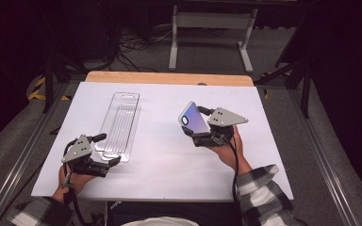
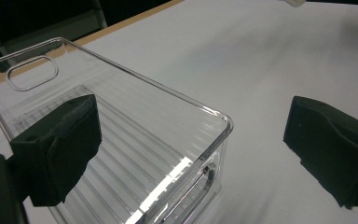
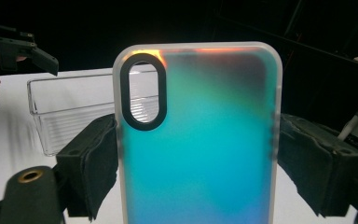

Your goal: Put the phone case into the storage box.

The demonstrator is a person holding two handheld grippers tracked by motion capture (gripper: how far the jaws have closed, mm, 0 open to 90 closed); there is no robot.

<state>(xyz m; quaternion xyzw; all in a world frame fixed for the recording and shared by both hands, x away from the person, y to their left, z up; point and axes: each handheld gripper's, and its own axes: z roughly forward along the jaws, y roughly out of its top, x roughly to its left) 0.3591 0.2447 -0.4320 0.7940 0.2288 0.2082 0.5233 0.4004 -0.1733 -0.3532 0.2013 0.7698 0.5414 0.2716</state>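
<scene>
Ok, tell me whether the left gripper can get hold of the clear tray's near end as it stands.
Probably yes. The left gripper is open at the near end of the clear tray, one finger over the tray's inside and the other outside on the bare table. Nothing lies between its fingers and the tray's wall.

The high view looks forward and down over the long clear ribbed plastic tray (image 1: 119, 125). My left camera sits close at its near corner; my right faces it from farther off.
</scene>
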